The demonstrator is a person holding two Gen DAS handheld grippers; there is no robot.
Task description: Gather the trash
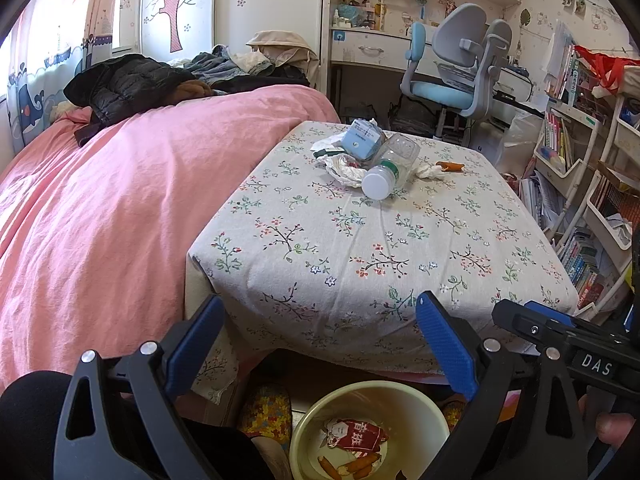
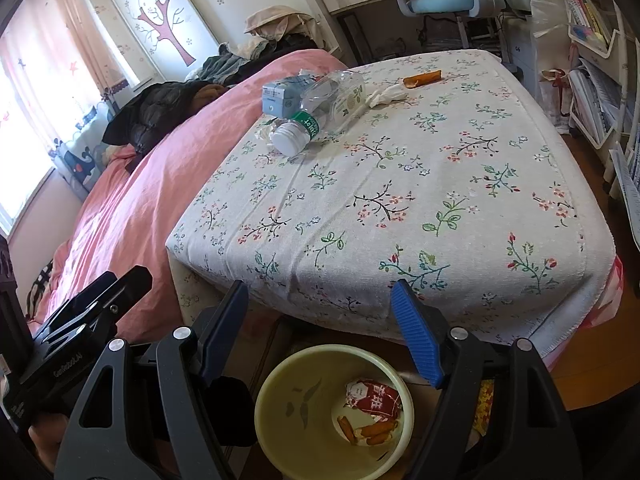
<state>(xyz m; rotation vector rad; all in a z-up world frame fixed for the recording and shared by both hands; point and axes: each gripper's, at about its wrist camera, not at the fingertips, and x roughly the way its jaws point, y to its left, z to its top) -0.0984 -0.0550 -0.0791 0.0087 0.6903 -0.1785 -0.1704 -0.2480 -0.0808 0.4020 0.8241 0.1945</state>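
On the flowered tablecloth (image 1: 360, 248) (image 2: 400, 184), at the far side, lies a pile of trash: an empty clear bottle (image 1: 390, 170) (image 2: 320, 108) with a white cap, a pale blue carton (image 1: 362, 140) (image 2: 280, 96), crumpled tissue (image 1: 344, 168) (image 2: 386, 94) and an orange peel strip (image 1: 450, 167) (image 2: 422, 79). Below the near table edge stands a yellow-green bin (image 1: 432, 408) (image 2: 280, 384) holding a red wrapper (image 1: 354, 436) (image 2: 374, 398) and orange scraps. My left gripper (image 1: 320, 340) and right gripper (image 2: 320, 320) both hang open and empty above the bin.
A bed with a pink cover (image 1: 100, 200) (image 2: 160, 160) and piled clothes (image 1: 132, 84) borders the table's left. A blue-grey desk chair (image 1: 456, 76) and desk stand behind. Shelves of books (image 1: 580, 184) (image 2: 600, 60) line the right. Patterned slippers (image 1: 266, 412) lie by the bin.
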